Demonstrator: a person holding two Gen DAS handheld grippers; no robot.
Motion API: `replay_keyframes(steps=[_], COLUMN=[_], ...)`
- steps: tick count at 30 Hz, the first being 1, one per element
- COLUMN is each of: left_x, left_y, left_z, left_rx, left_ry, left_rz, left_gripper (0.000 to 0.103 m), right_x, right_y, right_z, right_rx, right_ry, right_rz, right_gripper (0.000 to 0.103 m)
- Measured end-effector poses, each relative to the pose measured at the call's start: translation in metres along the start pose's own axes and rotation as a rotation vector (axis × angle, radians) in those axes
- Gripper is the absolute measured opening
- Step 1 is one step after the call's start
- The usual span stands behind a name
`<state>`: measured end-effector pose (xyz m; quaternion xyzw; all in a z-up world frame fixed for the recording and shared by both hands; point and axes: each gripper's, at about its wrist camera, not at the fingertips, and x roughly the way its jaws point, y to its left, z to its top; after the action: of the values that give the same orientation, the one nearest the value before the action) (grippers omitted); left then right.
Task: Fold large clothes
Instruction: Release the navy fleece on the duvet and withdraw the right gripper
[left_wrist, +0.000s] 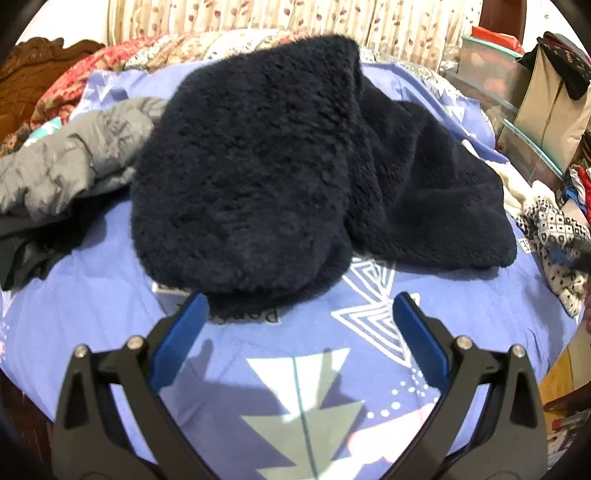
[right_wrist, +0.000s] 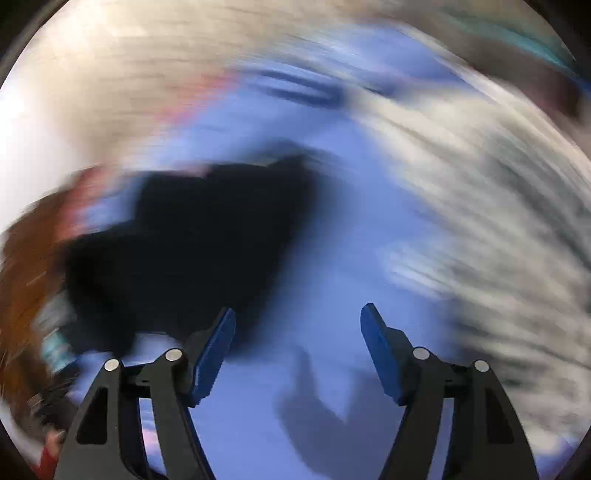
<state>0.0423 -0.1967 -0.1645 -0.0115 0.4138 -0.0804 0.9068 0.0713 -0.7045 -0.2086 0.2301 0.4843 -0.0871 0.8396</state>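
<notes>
A large dark navy fleece garment (left_wrist: 280, 155) lies bunched on a blue patterned bedsheet (left_wrist: 295, 387), one thick fold lying over the rest. My left gripper (left_wrist: 299, 306) is open and empty just in front of the garment's near edge, its blue pads (left_wrist: 421, 336) apart above the sheet. The right wrist view is heavily motion-blurred. There my right gripper (right_wrist: 297, 314) is open and empty over the blue sheet (right_wrist: 332, 258), with the dark garment (right_wrist: 184, 251) ahead to its left.
A grey puffer jacket (left_wrist: 70, 158) and black clothing (left_wrist: 33, 240) lie at the left. A black-and-white patterned garment (left_wrist: 554, 236) lies at the right edge. Storage boxes and bags (left_wrist: 535, 92) stand at the back right. A floral quilt (left_wrist: 110, 59) and curtain are behind.
</notes>
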Motion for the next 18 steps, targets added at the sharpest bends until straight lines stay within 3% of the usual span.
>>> replay_keyframes(steps=[2, 5, 8, 9, 11, 13, 18], left_x=[0.001, -0.006, -0.022, -0.028, -0.037, -0.041, -0.049], left_y=[-0.010, -0.023, -0.032, -0.033, -0.031, -0.024, -0.018], left_z=[0.001, 0.005, 0.009, 0.011, 0.013, 0.015, 0.013], left_rx=[-0.006, -0.013, 0.000, 0.010, 0.016, -0.018, -0.070], left_ry=[0.022, 0.024, -0.010, -0.028, -0.050, -0.033, 0.001], left_rz=[0.000, 0.007, 0.020, 0.036, 0.061, 0.058, 0.108], left_gripper=[0.097, 0.097, 0.097, 0.097, 0.097, 0.097, 0.097], right_x=[-0.005, -0.035, -0.059, -0.066, -0.069, -0.076, -0.096], right_y=[-0.069, -0.137, -0.144, -0.139, -0.126, -0.090, 0.038], right_z=[0.034, 0.087, 0.113, 0.115, 0.105, 0.071, -0.048], right_rx=[0.148, 0.356, 0.355, 0.351, 0.343, 0.254, 0.005], right_ry=[-0.092, -0.260, -0.349, -0.372, -0.375, -0.402, -0.403], right_rz=[-0.110, -0.184, -0.318, -0.327, -0.268, -0.179, 0.090], right_gripper=[0.072, 0.072, 0.075, 0.075, 0.075, 0.075, 0.081])
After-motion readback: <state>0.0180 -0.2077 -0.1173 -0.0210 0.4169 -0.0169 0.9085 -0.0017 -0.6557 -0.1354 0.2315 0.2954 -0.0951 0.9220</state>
